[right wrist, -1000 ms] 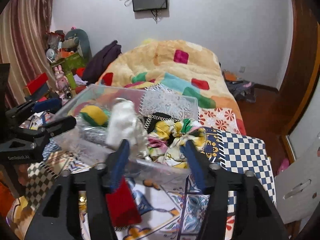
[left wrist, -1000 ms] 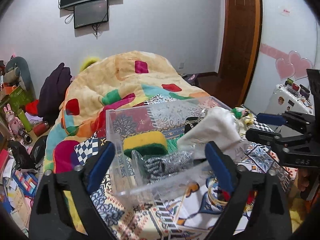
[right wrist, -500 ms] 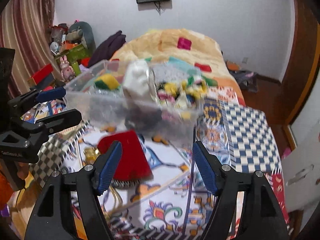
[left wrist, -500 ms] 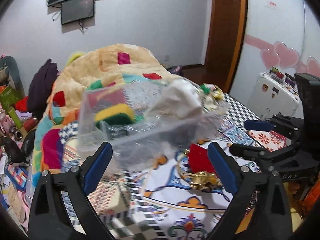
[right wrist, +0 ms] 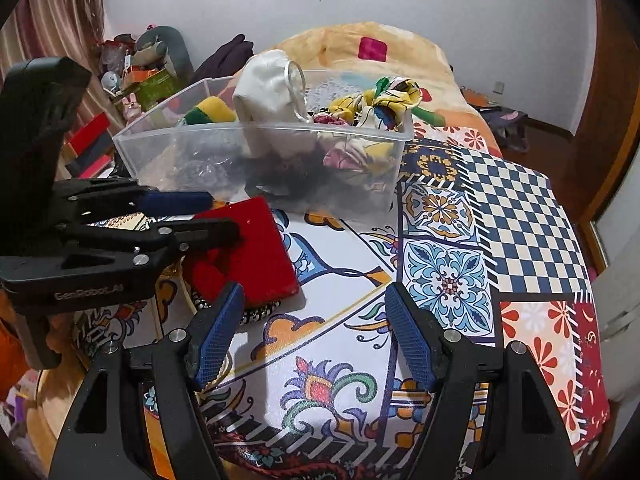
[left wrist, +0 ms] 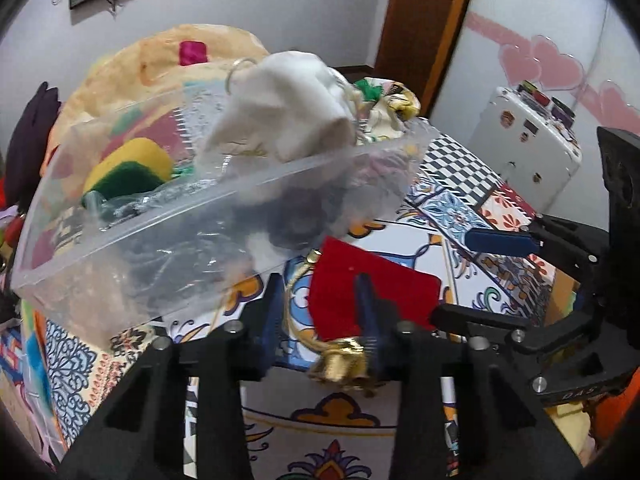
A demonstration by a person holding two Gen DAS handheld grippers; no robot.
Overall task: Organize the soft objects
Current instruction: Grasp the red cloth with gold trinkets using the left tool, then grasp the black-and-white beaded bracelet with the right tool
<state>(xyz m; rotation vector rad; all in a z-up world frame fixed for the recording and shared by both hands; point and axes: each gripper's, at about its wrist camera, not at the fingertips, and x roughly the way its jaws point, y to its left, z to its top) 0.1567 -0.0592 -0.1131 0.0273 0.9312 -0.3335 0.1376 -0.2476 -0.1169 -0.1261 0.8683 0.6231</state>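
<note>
A clear plastic bin (right wrist: 208, 152) (left wrist: 132, 248) sits on the patterned tablecloth. It holds a white cloth bag (right wrist: 266, 88) (left wrist: 288, 104), a yellow-green sponge (left wrist: 128, 168), a colourful scarf (right wrist: 380, 104) and dark items. A red pouch (right wrist: 248, 252) (left wrist: 372, 296) with a gold tassel (left wrist: 340, 364) lies in front of the bin. My left gripper (left wrist: 320, 308) (right wrist: 212, 218) is partly closed, its fingers astride the pouch's edge. My right gripper (right wrist: 312, 336) (left wrist: 472, 272) is open and empty over the cloth, right of the pouch.
The tablecloth (right wrist: 460, 280) extends right and forward. A bed with a patchwork blanket (right wrist: 360, 48) lies behind the bin. Clutter and toys (right wrist: 140, 72) stand at the left. A white cabinet (left wrist: 524, 140) stands at the right.
Both grippers pulled back from the bin and lowered toward the table. The left gripper's fingers narrowed around the red pouch's edge. The right gripper stayed open.
</note>
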